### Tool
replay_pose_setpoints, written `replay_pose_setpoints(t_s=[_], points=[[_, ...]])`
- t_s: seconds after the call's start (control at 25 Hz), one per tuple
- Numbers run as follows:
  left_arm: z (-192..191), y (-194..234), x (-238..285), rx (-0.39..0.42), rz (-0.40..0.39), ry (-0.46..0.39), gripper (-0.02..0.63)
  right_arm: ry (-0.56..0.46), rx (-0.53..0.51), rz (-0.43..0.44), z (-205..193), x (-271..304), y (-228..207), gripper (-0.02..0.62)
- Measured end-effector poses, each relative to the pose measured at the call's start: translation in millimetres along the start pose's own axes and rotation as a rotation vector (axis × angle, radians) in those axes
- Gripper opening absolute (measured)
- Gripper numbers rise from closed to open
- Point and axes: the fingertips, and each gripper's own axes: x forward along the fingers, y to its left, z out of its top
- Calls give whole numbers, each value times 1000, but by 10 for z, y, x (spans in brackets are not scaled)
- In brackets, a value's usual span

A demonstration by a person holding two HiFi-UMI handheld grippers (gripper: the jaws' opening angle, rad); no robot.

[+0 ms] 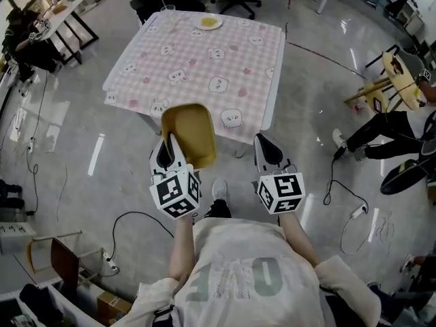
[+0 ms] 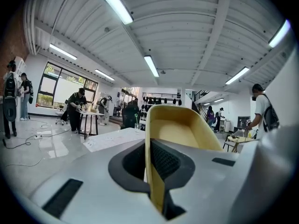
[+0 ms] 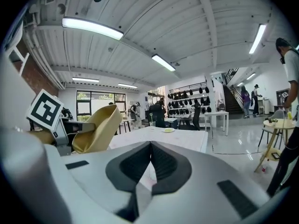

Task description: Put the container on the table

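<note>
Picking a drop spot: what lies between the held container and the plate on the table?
Nothing but bare tablecloth between the container in the left gripper and the plate, per the head view.

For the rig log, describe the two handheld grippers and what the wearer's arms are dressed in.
The left gripper and the right gripper are alike: white plastic bodies, tapering black fingers with ribbed inner faces, and a white cube with black square markers at the rear. No cables show. The person wears a pale short-sleeved T-shirt with large grey-green lettering.
</note>
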Motion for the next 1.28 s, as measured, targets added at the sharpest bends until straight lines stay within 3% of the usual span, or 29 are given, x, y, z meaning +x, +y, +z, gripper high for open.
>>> replay_pose_setpoints(t_s=[0.28, 0.52, 0.76, 1.28], points=[[133, 267, 995, 2, -18, 42, 28, -8, -34, -2, 315, 950, -30, 29], [3, 211, 1419, 3, -10, 100, 29, -33, -51, -3, 514, 1489, -241, 29], [115, 94, 1613, -33, 29, 81, 28, -60, -64, 44, 638, 1809, -398, 29], [222, 155, 1728, -8, 104, 38, 29, -81, -75, 88, 700, 2020, -507, 29]])
